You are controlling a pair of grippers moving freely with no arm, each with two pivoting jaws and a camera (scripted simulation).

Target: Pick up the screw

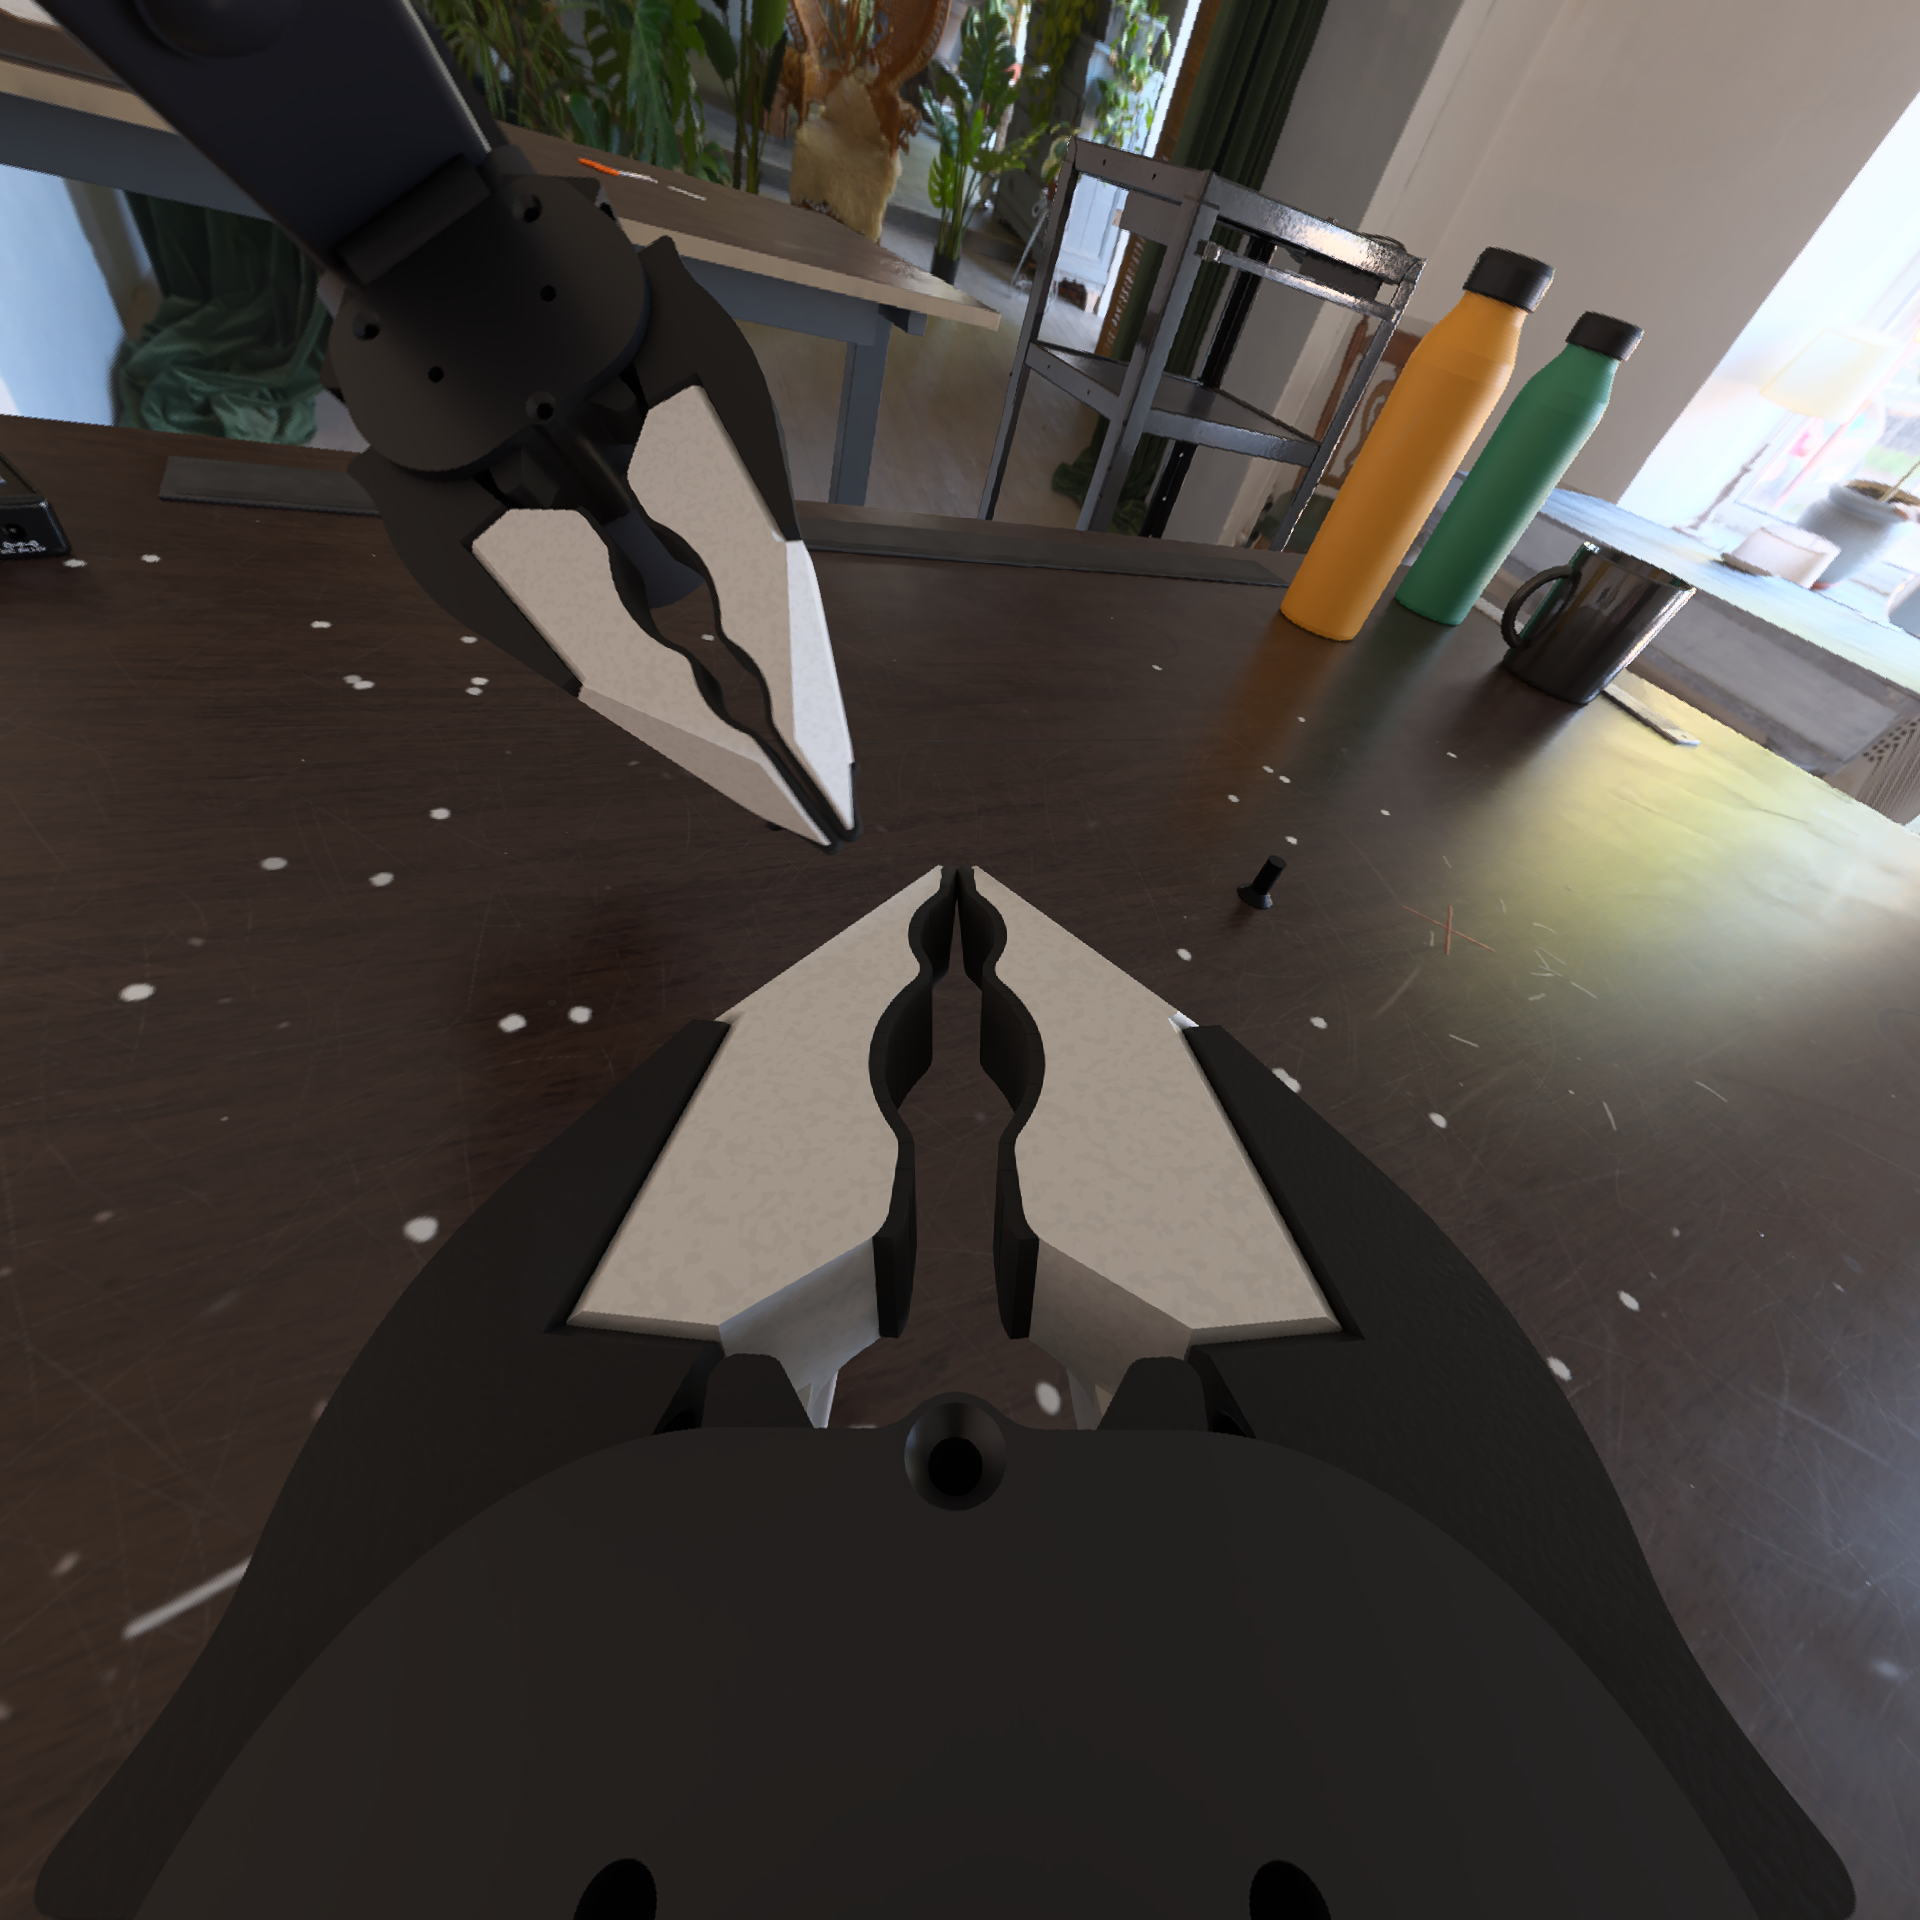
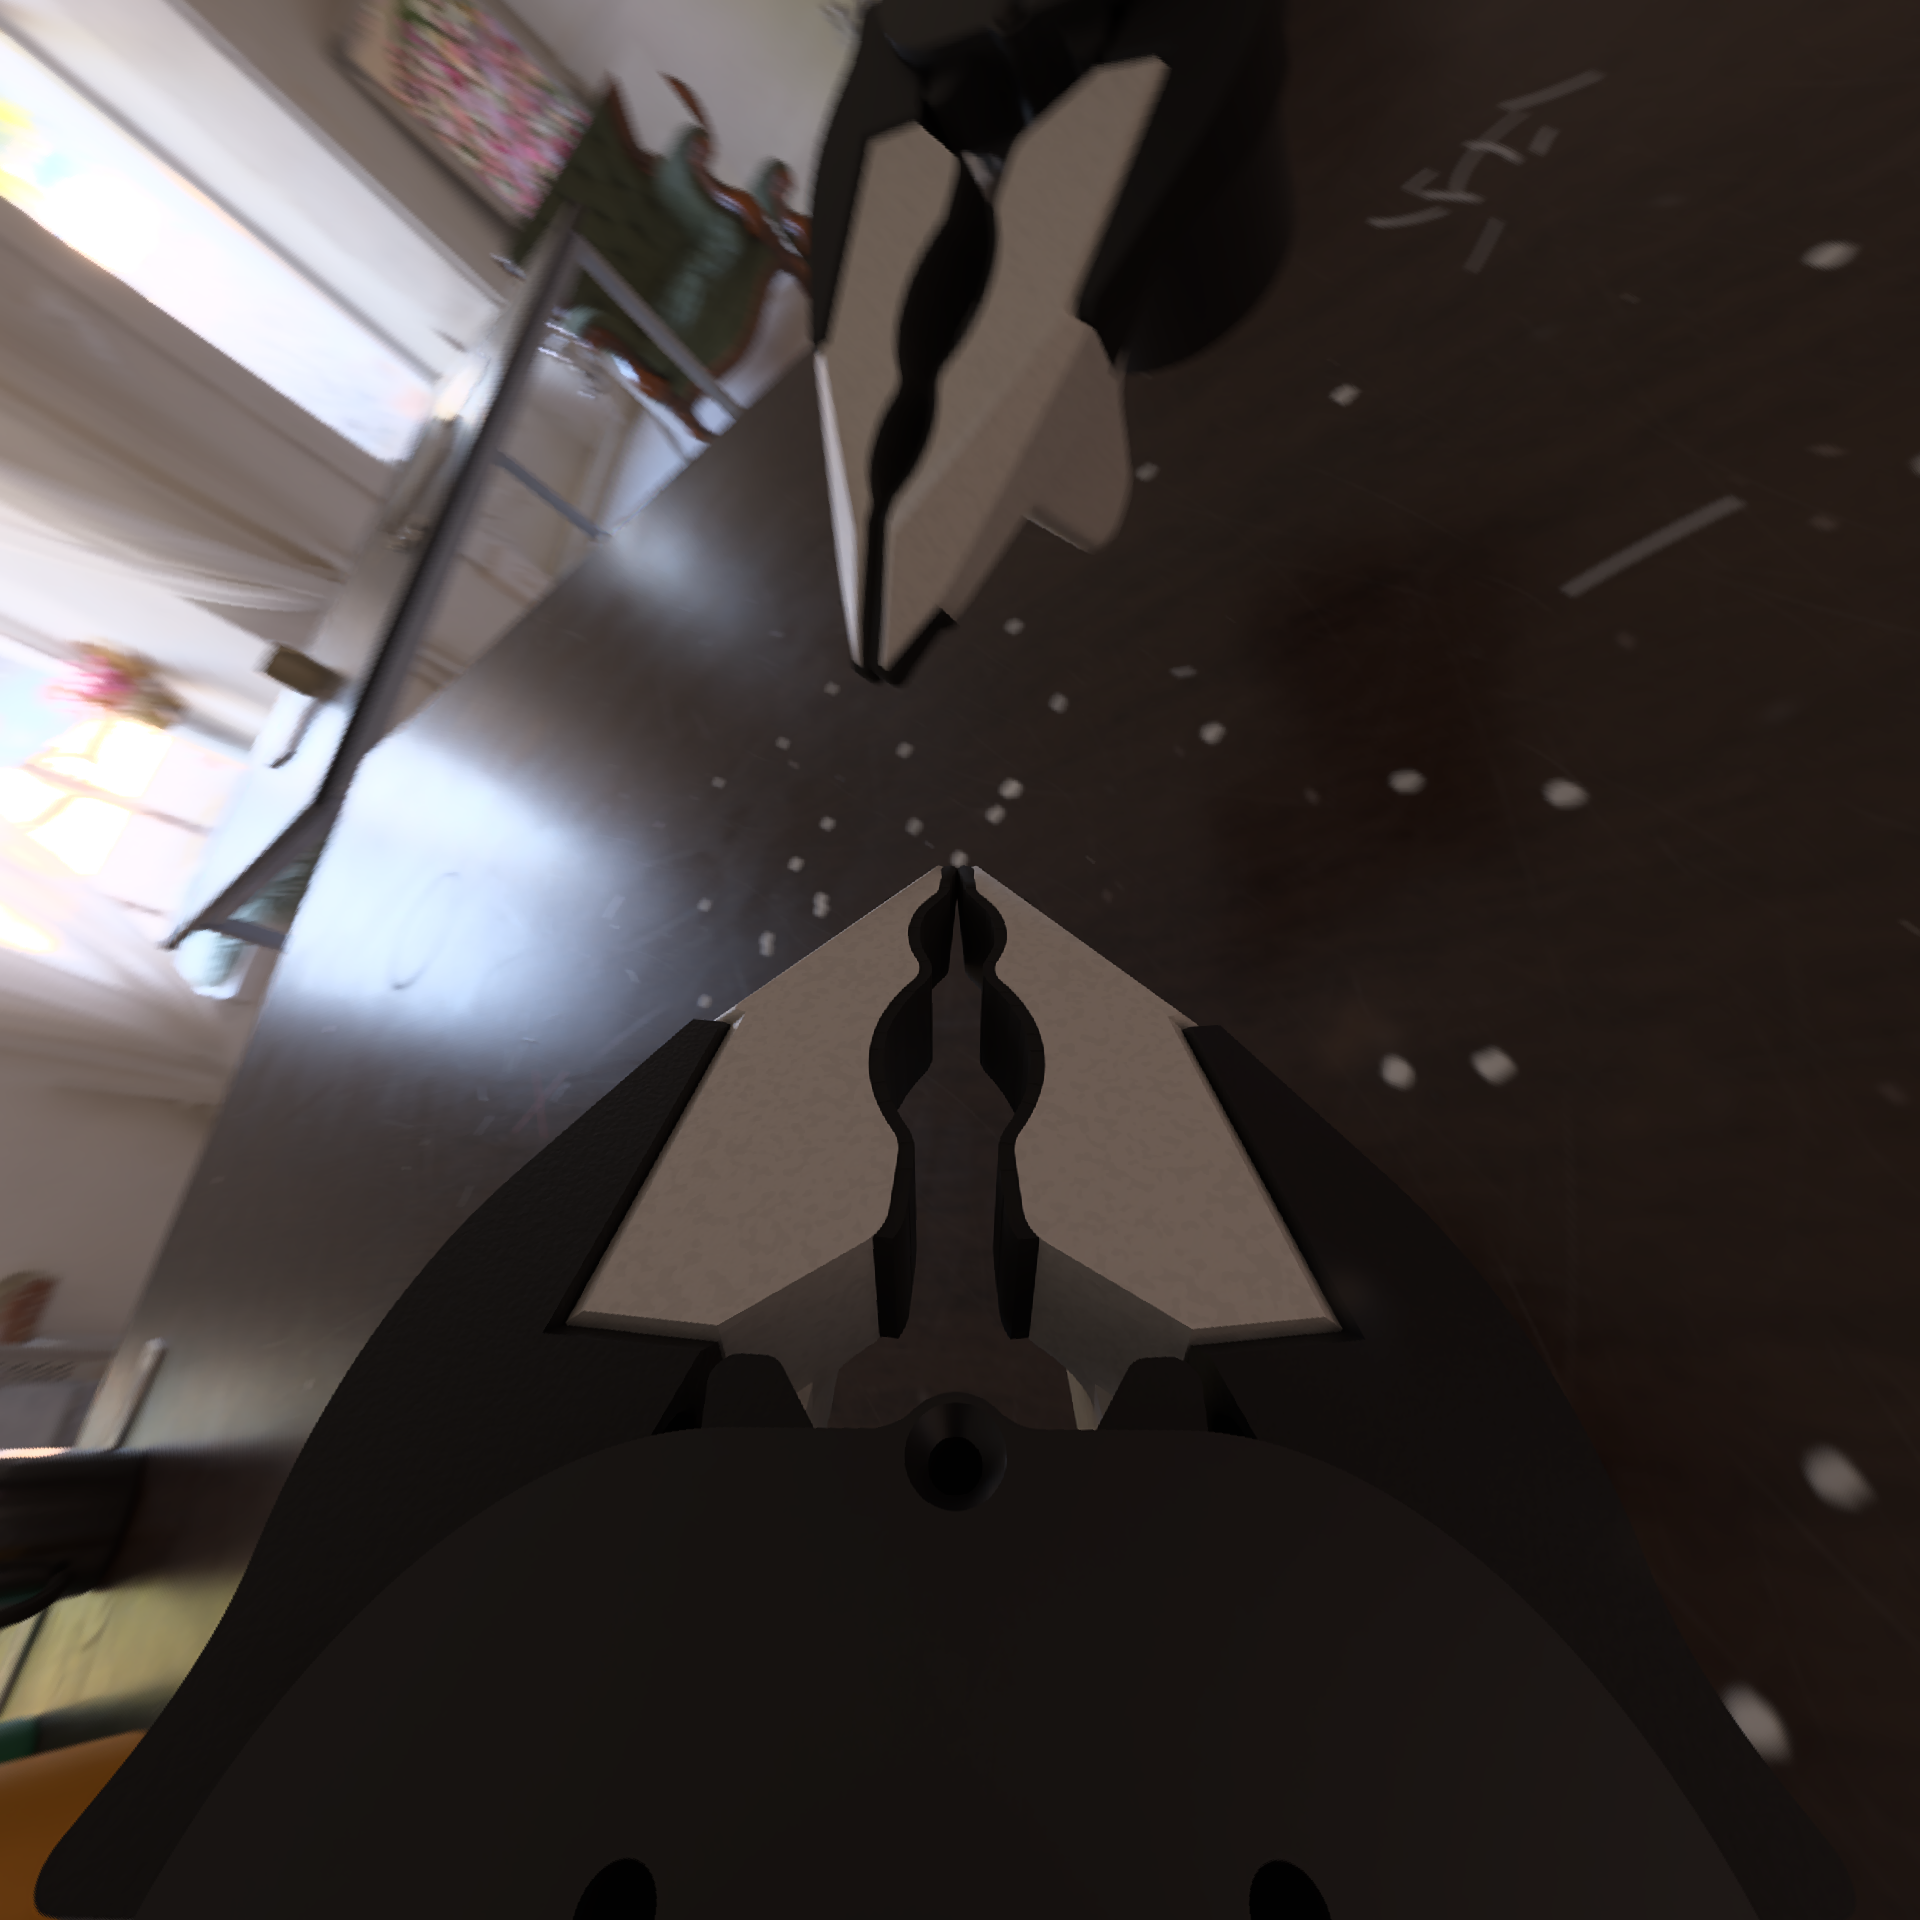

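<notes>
A small black screw (image 1: 1261, 885) lies on the dark wooden table (image 1: 312, 1039), head down, to the right of both grippers. My left gripper (image 1: 957, 873) is shut and empty, just above the table, with the screw about a finger's length to its right. My right gripper (image 1: 844, 836) comes in from the upper left, shut and empty, its tips close to the left gripper's tips. In the right wrist view my right gripper (image 2: 957, 871) is shut and faces the left gripper (image 2: 883, 670). The screw does not show in that view.
An orange bottle (image 1: 1413, 447) and a green bottle (image 1: 1507, 478) stand at the table's far right, with a dark mug (image 1: 1595, 623) beside them. A black metal shelf (image 1: 1195, 343) stands behind the table. A small black device (image 1: 26, 520) sits at the far left edge.
</notes>
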